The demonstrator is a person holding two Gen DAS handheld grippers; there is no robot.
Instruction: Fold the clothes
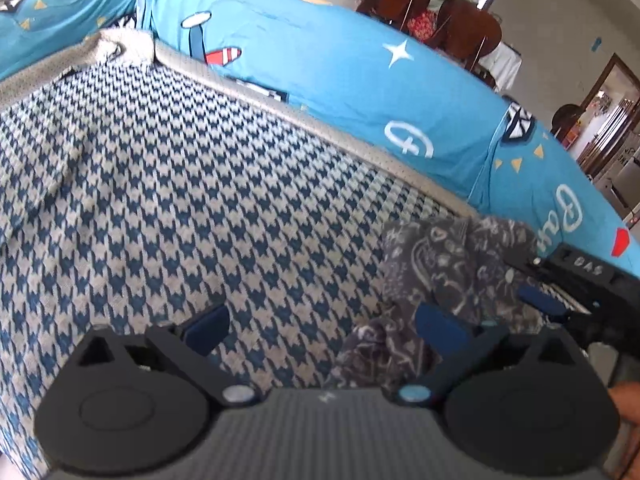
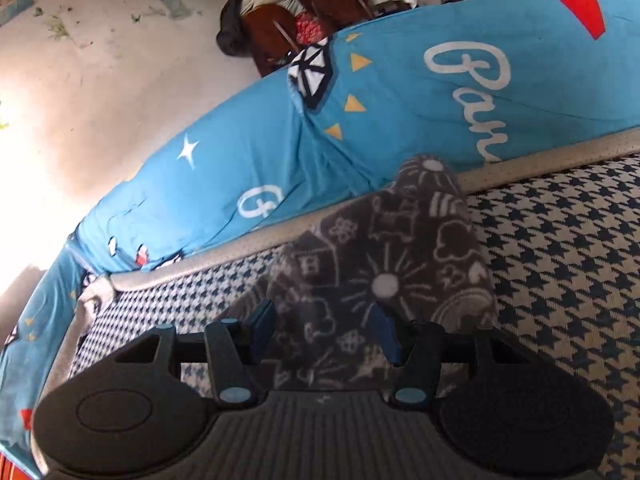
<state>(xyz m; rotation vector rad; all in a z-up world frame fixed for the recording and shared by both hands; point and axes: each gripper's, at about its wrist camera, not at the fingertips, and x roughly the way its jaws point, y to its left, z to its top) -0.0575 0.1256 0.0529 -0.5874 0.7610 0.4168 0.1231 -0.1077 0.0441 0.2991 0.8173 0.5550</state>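
A dark grey fleece garment (image 2: 384, 264) printed with white doodles lies bunched on a blue-and-cream houndstooth blanket (image 2: 560, 248). My right gripper (image 2: 324, 332) is half closed, and the bunched cloth fills the gap between its blue pads (image 2: 262, 328). In the left wrist view the same garment (image 1: 448, 264) sits at the right, with the right gripper (image 1: 560, 296) at its far side. My left gripper (image 1: 324, 328) stands wide open above the blanket (image 1: 180, 184). Its right pad (image 1: 440, 326) is beside the garment's edge, and nothing is between its fingers.
A bright blue printed bed sheet (image 1: 340, 76) runs behind the blanket's grey border (image 1: 320, 128). Brown wooden chairs (image 1: 460, 24) piled with clothes stand beyond the bed by the wall. A doorway (image 1: 608, 120) opens at the far right. A hand (image 1: 628, 404) shows at the right edge.
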